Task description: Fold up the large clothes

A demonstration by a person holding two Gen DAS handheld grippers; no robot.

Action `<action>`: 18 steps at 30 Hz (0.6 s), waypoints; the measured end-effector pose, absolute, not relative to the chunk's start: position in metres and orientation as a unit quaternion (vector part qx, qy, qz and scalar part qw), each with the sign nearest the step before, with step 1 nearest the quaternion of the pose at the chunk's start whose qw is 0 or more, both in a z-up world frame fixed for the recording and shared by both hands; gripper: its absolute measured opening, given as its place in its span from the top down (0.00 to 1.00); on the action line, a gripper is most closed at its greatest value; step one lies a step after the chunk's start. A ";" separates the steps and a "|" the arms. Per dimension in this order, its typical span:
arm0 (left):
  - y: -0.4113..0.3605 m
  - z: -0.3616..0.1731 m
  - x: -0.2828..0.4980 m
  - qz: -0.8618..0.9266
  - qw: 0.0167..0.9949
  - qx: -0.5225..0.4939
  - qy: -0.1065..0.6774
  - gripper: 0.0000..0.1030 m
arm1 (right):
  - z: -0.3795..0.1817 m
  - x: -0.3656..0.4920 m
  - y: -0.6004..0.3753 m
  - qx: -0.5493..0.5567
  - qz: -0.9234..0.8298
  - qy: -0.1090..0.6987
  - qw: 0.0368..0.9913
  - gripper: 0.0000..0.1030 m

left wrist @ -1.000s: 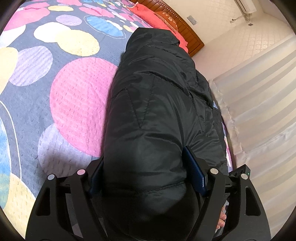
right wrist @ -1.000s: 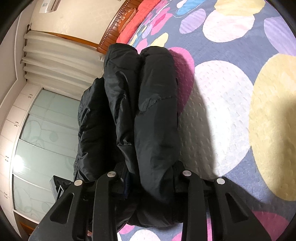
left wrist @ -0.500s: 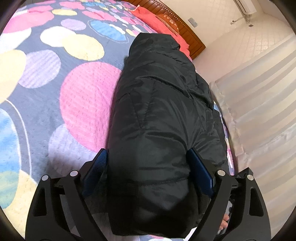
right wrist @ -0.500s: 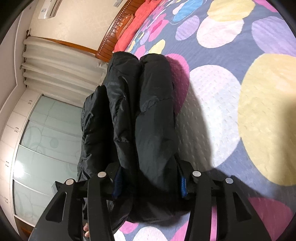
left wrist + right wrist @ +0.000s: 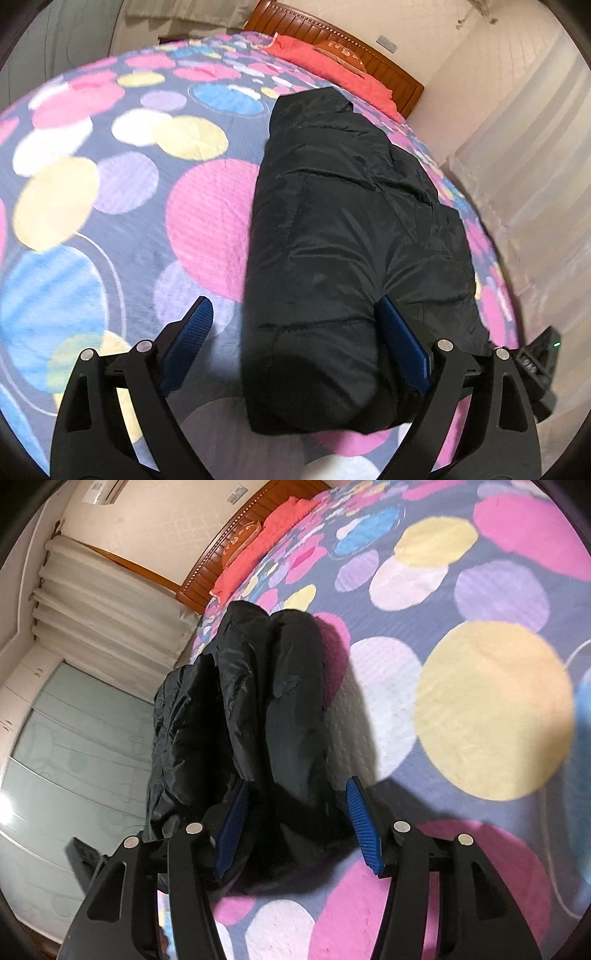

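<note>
Left tool (image 5: 295,343) is spread wide, its 2 blue pads apart from the folded black puffer jacket (image 5: 332,240) between them. Right tool (image 5: 299,827) likewise gapes, gripping nothing. Jacket lies lengthwise on the polka-dot bedspread (image 5: 110,206), near the bed's edge.

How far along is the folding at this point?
Mostly done: the black jacket lies folded in a compact bundle on the bedspread. Both the left tongs and right tongs are open around its near end, gripping nothing. Only pulling away seems left.
</note>
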State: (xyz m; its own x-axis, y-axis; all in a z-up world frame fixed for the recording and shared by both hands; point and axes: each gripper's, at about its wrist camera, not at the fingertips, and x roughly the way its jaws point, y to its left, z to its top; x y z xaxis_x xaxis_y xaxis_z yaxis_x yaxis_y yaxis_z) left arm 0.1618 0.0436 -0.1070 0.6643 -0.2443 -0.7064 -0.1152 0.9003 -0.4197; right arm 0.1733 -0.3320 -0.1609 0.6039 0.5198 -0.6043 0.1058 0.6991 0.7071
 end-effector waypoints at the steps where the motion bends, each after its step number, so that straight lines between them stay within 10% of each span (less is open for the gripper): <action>1: 0.042 -0.104 0.158 -0.030 0.889 -0.210 0.406 0.13 | -0.158 0.171 -0.332 0.358 0.118 0.427 0.822 0.47; 18: 0.016 -0.068 0.095 0.052 0.928 -0.099 0.355 0.07 | -0.108 0.120 -0.281 0.158 0.032 0.404 0.900 0.33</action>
State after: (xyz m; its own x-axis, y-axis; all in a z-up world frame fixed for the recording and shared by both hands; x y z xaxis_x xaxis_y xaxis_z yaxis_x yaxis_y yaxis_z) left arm 0.0954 0.0158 -0.0683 0.7424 0.0259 -0.6694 -0.1666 0.9750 -0.1471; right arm 0.1197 -0.2813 -0.1078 0.6714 0.1855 -0.7175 0.0705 0.9478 0.3110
